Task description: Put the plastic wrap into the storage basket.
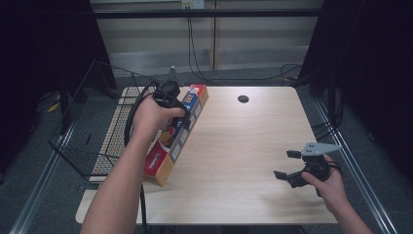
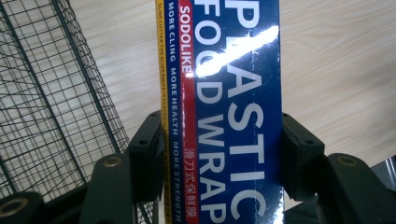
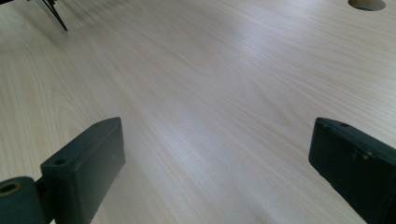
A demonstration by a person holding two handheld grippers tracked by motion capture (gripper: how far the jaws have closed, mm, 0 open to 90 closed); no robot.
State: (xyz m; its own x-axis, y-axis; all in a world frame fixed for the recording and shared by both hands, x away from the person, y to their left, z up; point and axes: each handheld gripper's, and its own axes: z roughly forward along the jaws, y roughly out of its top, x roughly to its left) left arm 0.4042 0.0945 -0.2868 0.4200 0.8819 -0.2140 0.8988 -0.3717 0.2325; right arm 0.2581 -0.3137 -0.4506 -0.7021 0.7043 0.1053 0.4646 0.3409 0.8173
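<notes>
Item 1, far left: wire basket [image 1: 92, 131], dark mesh, standing at the left edge of my worktop [image 1: 243, 161]. In the left gripper view its grid [image 2: 51, 102] fills the left side, just beside the box.

Item 2: left gripper [image 1: 181, 116], in my left hand [image 1: 151, 117]. Its fingers [image 2: 147, 154] are clamped on the two long sides of the plastic wrap box; I see a black pad pressed against each edge in the left gripper view.

Item 3: plastic wrap box [image 1: 178, 134], long and narrow, lying lengthwise along the left part of the worktop, next to the basket, near end by the front edge and far end pointing toward the back. I cannot tell whether it rests on the wood or is lifted slightly. Lettering legible on the blue face [image 2: 233, 116]: "PLASTIC FOOD WRAP" in large white capitals. Red stripe: "SODOLIKE", followed by Chinese characters. Dark stripe: "MORE CLING MORE HEALTH MORE STRENGTH". Yellow edge: small print, partly legible, beginning "SLIDE CUTTER". In the high view the top shows red and yellow artwork, too small to read.

Item 4: round hole [image 1: 243, 99] in the worktop, toward the back centre; also visible at [image 3: 366, 4].

Item 5, right: right gripper [image 1: 285, 165], in my right hand [image 1: 331, 187], low over bare wood near the front right corner, well apart from the box. Its fingers [image 3: 86, 161] are spread wide with nothing between them.
</notes>
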